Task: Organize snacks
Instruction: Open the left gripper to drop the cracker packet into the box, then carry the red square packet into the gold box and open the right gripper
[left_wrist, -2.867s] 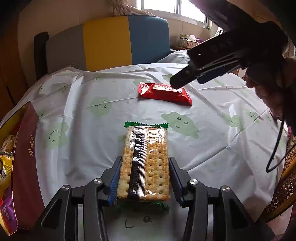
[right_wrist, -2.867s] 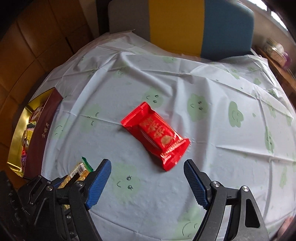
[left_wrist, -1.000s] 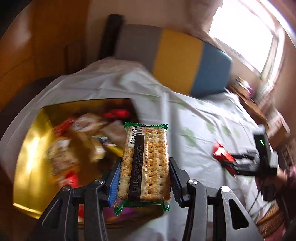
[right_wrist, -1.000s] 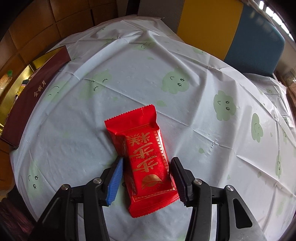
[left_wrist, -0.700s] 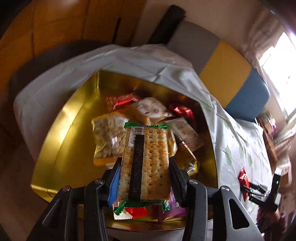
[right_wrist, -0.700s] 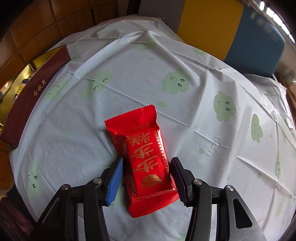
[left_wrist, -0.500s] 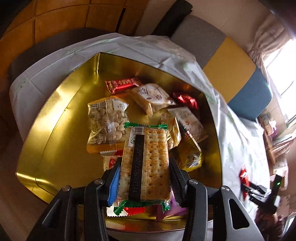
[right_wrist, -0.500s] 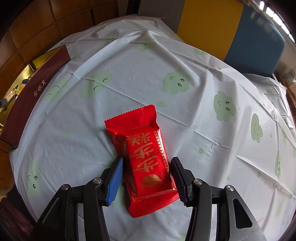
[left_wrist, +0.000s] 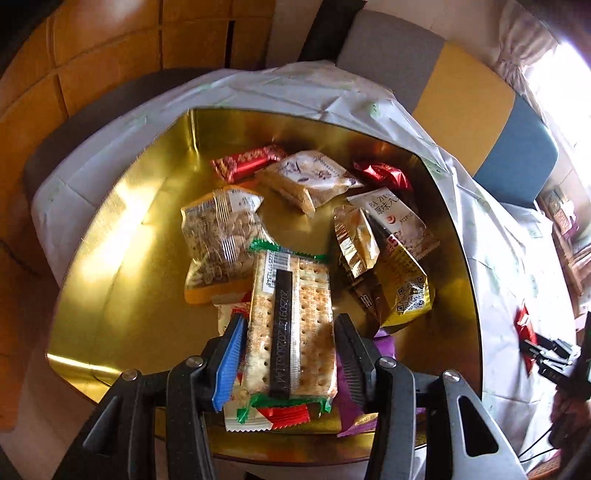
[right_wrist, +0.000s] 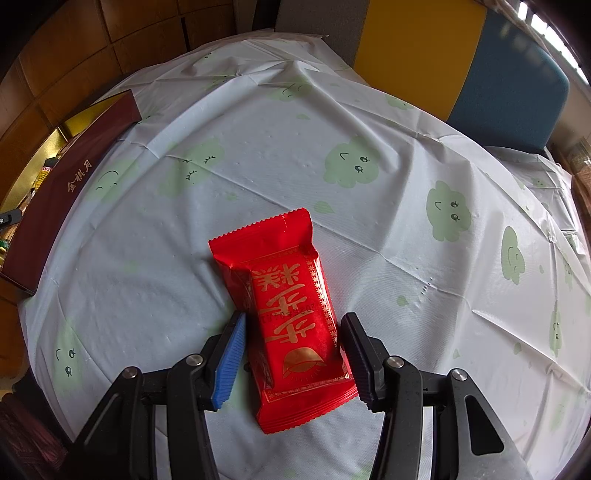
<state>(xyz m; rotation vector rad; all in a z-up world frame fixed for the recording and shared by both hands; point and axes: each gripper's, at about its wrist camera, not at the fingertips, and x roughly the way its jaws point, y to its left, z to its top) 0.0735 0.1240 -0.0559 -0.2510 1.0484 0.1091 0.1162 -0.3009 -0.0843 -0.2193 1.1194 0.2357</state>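
your left gripper (left_wrist: 290, 354) has just eased its jaws off the clear-wrapped cracker packet (left_wrist: 291, 325) over the gold tin (left_wrist: 122, 280); it may slide crooked onto the heap. your right gripper (right_wrist: 291, 354) clamps the glossy red snack pouch (right_wrist: 288, 306), which can slip

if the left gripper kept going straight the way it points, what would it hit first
Probably the loose snack packets lying under the cracker pack between the left gripper's jaws, then the gold tray floor; depth is unclear.
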